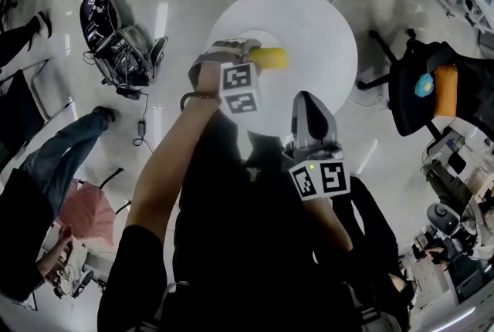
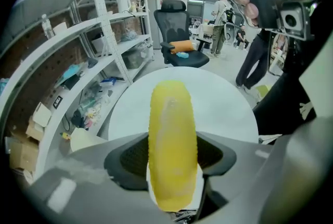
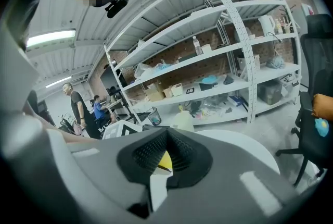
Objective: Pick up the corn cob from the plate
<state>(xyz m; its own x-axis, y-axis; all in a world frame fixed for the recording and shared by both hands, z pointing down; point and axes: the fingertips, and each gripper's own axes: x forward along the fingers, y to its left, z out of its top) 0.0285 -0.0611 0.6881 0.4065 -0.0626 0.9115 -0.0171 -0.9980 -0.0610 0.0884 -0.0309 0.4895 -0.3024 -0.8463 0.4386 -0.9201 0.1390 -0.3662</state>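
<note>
The left gripper [image 1: 248, 55] grasps the yellow ridged corn cob [image 1: 271, 58], which juts toward three o'clock above the round white table [image 1: 318, 22]. At five o'clock from it, the right gripper [image 1: 308, 102] is clenched, empty.

**A:** Your head camera looks steeply down from above. The round table [image 1: 309, 22] sits upper centre, with the left gripper [image 1: 245, 54] over it and the right gripper [image 1: 310, 103] just below, mid-frame.

**B:** Your left gripper view runs along its own jaws, very close in. The corn cob [image 2: 173, 150] fills the centre, the tabletop lies behind it, shelving [image 2: 99, 35] is at left and an office chair [image 2: 179, 35] is upper centre.

**A:** Your right gripper view faces that same shelving, spread across the top, with the chair at the right edge.

**B:** All three views share the table. The cob shows in each, here only as a yellow sliver low in the centre.
</note>
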